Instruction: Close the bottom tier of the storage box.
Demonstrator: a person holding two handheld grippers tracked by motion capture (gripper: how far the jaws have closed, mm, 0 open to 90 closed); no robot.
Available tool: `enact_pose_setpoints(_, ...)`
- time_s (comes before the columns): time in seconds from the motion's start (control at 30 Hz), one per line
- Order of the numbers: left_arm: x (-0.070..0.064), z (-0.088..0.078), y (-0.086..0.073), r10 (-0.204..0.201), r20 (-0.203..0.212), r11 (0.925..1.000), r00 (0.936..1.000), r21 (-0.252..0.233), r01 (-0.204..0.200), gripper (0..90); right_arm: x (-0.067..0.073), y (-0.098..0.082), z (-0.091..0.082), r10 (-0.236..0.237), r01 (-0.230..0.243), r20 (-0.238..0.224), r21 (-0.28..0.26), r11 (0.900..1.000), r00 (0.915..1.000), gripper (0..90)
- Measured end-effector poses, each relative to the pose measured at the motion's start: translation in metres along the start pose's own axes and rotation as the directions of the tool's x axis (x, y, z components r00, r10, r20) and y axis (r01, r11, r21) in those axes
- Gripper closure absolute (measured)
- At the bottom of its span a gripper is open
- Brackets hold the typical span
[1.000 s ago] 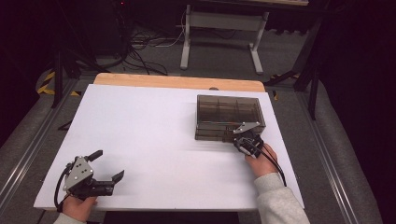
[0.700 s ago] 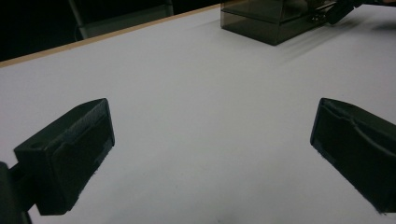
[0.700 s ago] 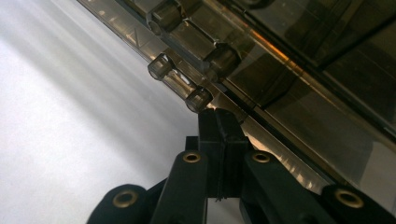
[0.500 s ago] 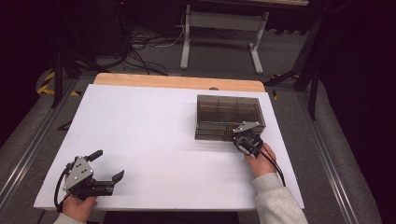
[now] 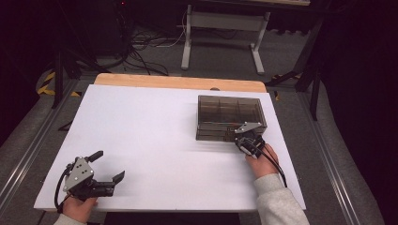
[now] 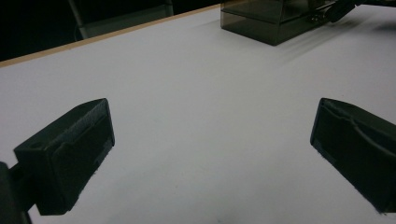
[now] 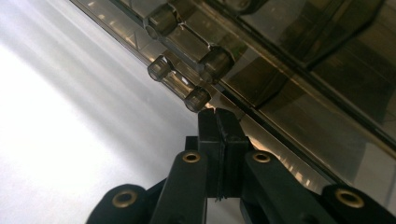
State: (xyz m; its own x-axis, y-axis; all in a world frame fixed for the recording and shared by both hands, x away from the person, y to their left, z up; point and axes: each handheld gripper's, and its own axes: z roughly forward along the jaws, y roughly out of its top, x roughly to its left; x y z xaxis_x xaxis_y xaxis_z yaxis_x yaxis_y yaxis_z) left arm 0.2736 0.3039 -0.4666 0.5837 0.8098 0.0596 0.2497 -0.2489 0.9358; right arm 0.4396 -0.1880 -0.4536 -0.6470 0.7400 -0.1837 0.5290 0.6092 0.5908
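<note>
A smoky see-through plastic box (image 5: 228, 117) with inner compartments stands on the right half of the white table (image 5: 155, 126). My right gripper (image 5: 239, 139) is shut with nothing between its jaws. Its tips meet the box's near side close to the right corner. In the right gripper view the closed tips (image 7: 217, 114) sit just below a clear hinge-like clasp (image 7: 187, 79) on the box wall (image 7: 303, 70). My left gripper (image 5: 107, 166) rests open near the table's front left corner, pointing across the table. In the left gripper view its jaws stand wide apart over bare table (image 6: 210, 154), with the box (image 6: 275, 18) far off.
The table has a wooden strip (image 5: 178, 82) along its far edge. Beyond it are a metal stand (image 5: 220, 28) and cables on the floor. Metal rails run along both sides of the table.
</note>
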Motion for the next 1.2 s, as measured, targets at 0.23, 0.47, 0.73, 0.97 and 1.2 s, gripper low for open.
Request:
enact_pose_setpoints(0.23, 0.000, 0.000, 0.000, -0.001, 0.001, 1.0000, 1.0000, 0.001, 0.001, 0.7, 0.000, 0.000, -0.010, -0.002, 0.002, -0.016, -0.011, 1.000, 0.9999, 84.1)
enact_pose_setpoints(0.47, 0.000, 0.000, 0.000, 0.000, 0.001, 1.0000, 1.0000, -0.001, 0.000, 0.7, 0.005, 0.001, -0.028, -0.006, 0.001, -0.069, -0.073, 0.997, 0.9976, 65.5)
enact_pose_setpoints(0.73, 0.000, 0.000, 0.000, 0.001, -0.001, 1.0000, 1.0000, 0.000, -0.001, 0.7, 0.010, 0.000, -0.040, -0.015, 0.008, -0.077, -0.096, 0.995, 0.9969, 58.8)
enact_pose_setpoints(0.97, 0.000, 0.000, 0.000, 0.008, 0.000, 1.0000, 1.0000, -0.002, -0.008, 0.7, 0.013, -0.004, -0.051, -0.029, 0.017, -0.083, -0.137, 0.990, 0.9961, 54.5)
enact_pose_setpoints(1.2, 0.000, 0.000, 0.000, 0.005, 0.003, 1.0000, 1.0000, -0.002, -0.005, 0.6, 0.019, -0.006, -0.063, -0.037, 0.013, -0.113, -0.205, 0.979, 0.9929, 45.5)
